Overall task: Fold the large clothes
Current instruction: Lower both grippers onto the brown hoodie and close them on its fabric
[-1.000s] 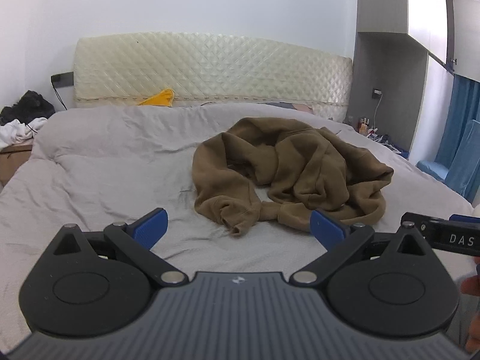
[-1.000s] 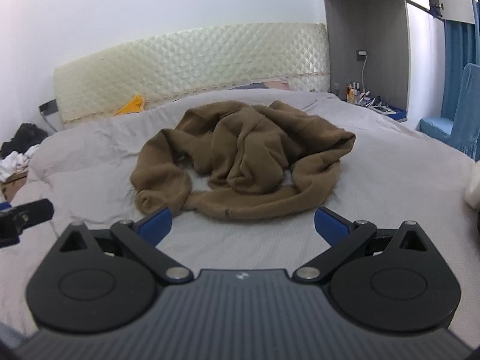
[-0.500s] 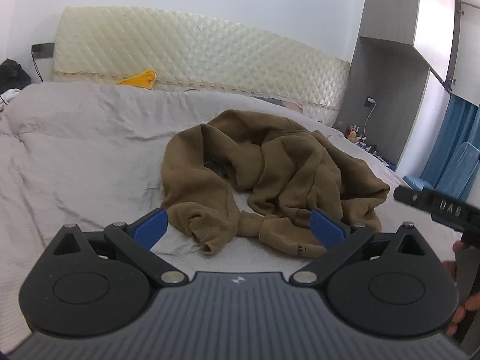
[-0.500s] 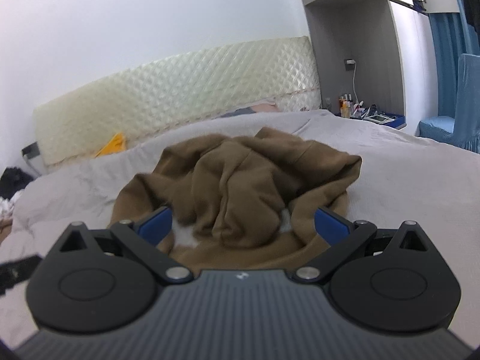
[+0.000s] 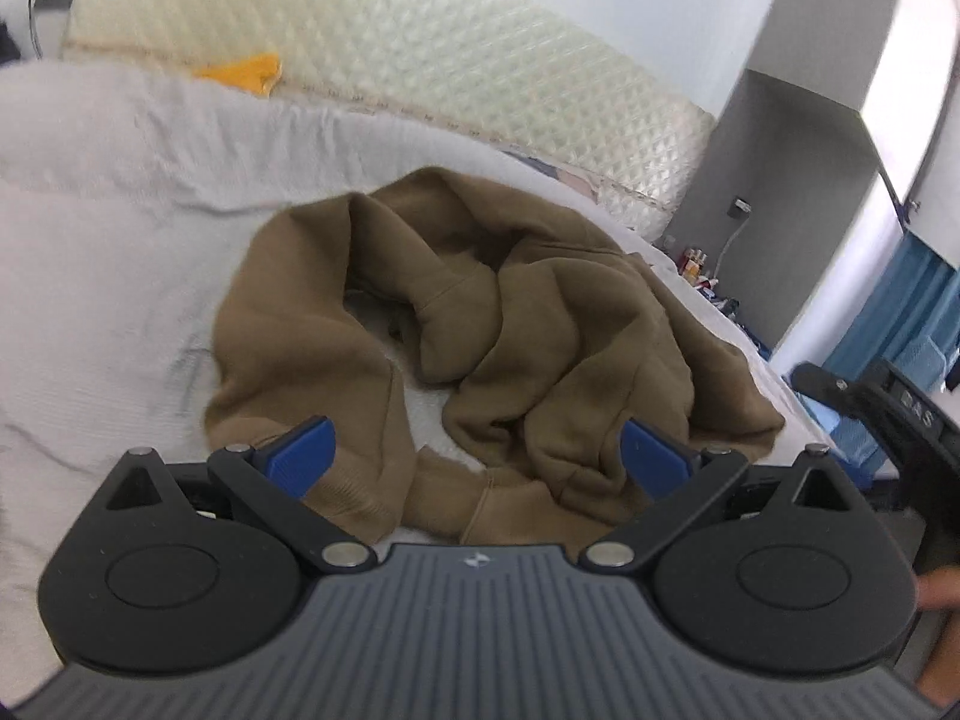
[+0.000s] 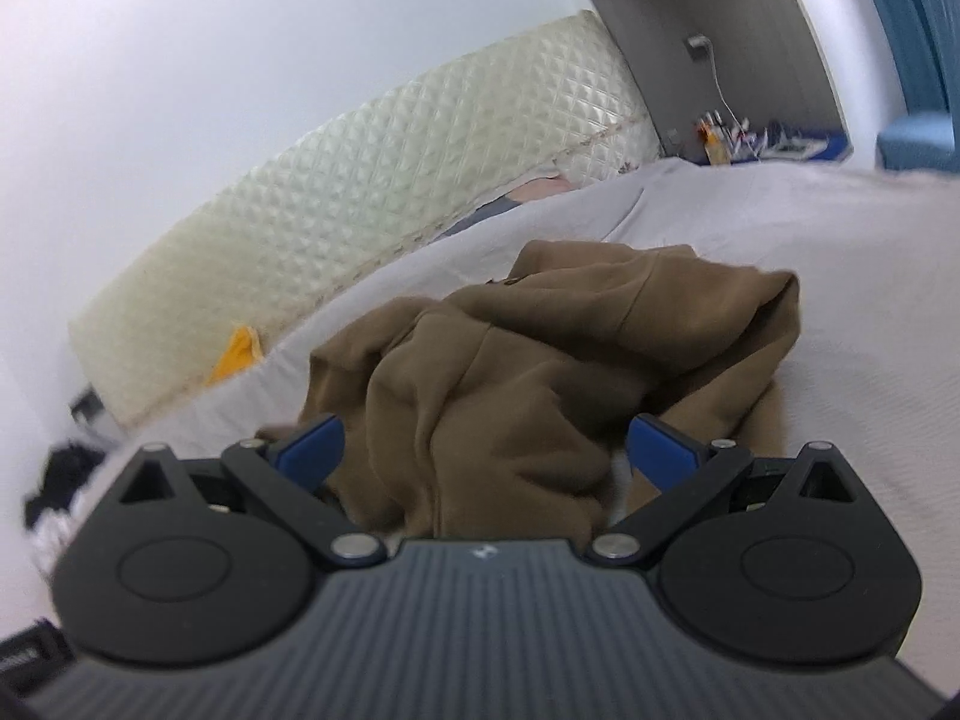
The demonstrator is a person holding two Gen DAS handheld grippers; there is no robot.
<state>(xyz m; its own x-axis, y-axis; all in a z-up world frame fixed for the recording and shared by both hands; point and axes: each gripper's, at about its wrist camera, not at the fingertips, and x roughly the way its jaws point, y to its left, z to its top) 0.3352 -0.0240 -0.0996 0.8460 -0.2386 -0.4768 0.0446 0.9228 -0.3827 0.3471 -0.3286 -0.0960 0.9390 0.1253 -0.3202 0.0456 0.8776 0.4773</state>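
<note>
A brown hooded sweatshirt (image 5: 480, 324) lies crumpled in a heap on the grey bed sheet (image 5: 108, 252). My left gripper (image 5: 477, 456) is open, its blue fingertips just over the heap's near edge, with a cuff and hem between them. My right gripper (image 6: 486, 450) is open, low and close over the same sweatshirt (image 6: 540, 372), its blue pads on either side of a fold. Neither holds cloth. The right gripper's black body (image 5: 888, 414) shows at the right edge of the left wrist view.
A cream quilted headboard (image 5: 420, 54) runs along the bed's far side, with a yellow cloth (image 5: 246, 69) at its foot. A grey cabinet (image 5: 798, 198) and a cluttered bedside shelf (image 6: 744, 132) stand at the right. Dark and white clothes (image 6: 54, 492) lie off the left edge.
Both grippers have moved forward and down toward the sweatshirt, which now fills more of each view. The right gripper has tilted. Both stay open.
</note>
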